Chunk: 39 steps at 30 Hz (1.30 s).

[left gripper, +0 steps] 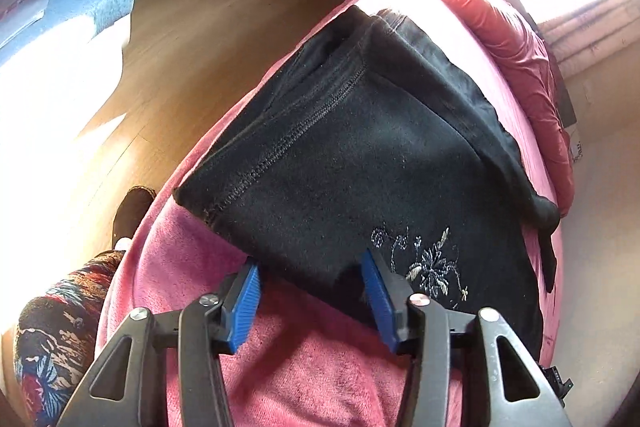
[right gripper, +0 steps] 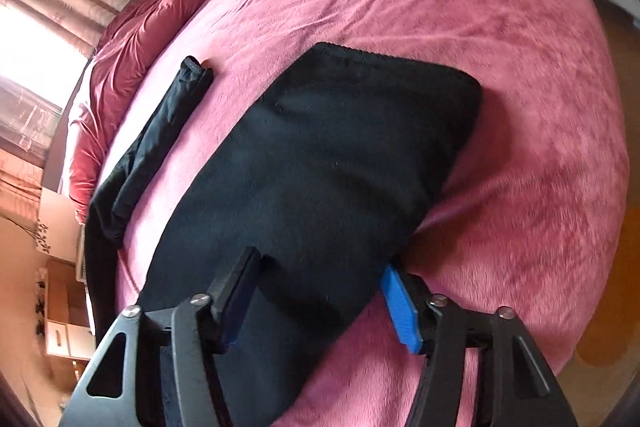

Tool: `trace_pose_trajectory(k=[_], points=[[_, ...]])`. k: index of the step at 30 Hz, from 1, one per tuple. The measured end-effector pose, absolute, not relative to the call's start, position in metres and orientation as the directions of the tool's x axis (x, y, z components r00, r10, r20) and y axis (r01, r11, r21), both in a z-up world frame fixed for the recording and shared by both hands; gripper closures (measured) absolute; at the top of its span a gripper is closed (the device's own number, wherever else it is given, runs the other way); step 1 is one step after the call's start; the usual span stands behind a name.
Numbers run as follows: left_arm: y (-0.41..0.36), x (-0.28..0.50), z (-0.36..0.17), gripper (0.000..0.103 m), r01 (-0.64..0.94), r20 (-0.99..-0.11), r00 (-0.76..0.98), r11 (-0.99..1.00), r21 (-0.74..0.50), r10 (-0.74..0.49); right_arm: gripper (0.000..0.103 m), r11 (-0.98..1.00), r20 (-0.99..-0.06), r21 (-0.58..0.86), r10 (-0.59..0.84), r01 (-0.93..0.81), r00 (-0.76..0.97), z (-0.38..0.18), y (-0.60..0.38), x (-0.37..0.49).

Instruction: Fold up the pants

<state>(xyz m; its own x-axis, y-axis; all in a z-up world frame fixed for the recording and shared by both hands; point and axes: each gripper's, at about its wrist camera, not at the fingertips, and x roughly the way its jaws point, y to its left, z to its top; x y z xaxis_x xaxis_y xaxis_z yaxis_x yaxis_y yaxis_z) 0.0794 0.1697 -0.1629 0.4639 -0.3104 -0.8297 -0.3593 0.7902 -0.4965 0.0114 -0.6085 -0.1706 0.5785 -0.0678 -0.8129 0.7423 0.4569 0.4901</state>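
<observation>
Bed (right gripper: 500, 75) with pink fleece cover fills everything ahead of both grippers. Black pants (left gripper: 360, 147) lie flat on it, already doubled into a thick slab, running forward and away from both grippers; near edge sits right at the fingertips. In the right wrist view one loose leg or strap end (right gripper: 160, 131) trails off to the left of the main slab, apart from it.

Left gripper (left gripper: 312, 291): jaws half open, straddling the near corner of the pants just left of the embroidered flower (left gripper: 432, 267). Cloth sits between the pads but I see no pinch yet, pads not pressing.

Right gripper (right gripper: 320, 291): also half open, near hem of the pants between the jaws, right pad at the fabric's right edge. Not clamped either.

Risks as I judge them:
- Slab is several layers thick; shallow bite takes only the top layer and the fold peels apart on lift.
- Lower finger may dig into the fleece cover and drag it along.
- Right gripper sits at the very edge, could slip off.
- Trailing end gets left out, messy fold.
</observation>
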Motion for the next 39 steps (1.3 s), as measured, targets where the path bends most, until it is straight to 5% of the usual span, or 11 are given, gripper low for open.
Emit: trace_pose_trajectory(k=[8,23,28,30,32,39], points=[[0.181,0.090,-0.160,0.095,-0.351,-0.809,0.500,0.782,-0.516,-0.309,0.084,0.545,-0.852,0.384,-0.102,0.745,0.514,-0.161,-0.613,0.023],[0.185,0.027,-0.116,0.097,-0.251,-0.812,0.496,0.845,-0.473,-0.308,0.088,0.615,-0.852,0.297,-0.175,0.730,0.494,-0.125,-0.615,-0.020],[0.177,0.020,-0.133,0.096,-0.255,-0.876,0.382,0.877,-0.408,-0.296,0.087,0.603,-0.876,0.283,-0.155,0.746,0.457,-0.142,-0.620,-0.035],[0.177,0.022,-0.130,0.087,-0.253,-0.892,0.354,0.889,-0.381,-0.281,0.078,0.587,-0.869,0.311,-0.142,0.748,0.473,-0.142,-0.623,-0.039],[0.185,0.021,-0.122,0.080,-0.275,-0.900,0.348,0.889,-0.367,-0.264,0.056,0.586,-0.865,0.302,-0.163,0.752,0.475,-0.136,-0.625,-0.044],[0.236,0.025,-0.081,0.080,-0.329,-0.869,0.445,0.863,-0.383,-0.217,0.047,0.633,-0.809,0.159,-0.356,0.758,0.468,-0.090,-0.605,-0.055]])
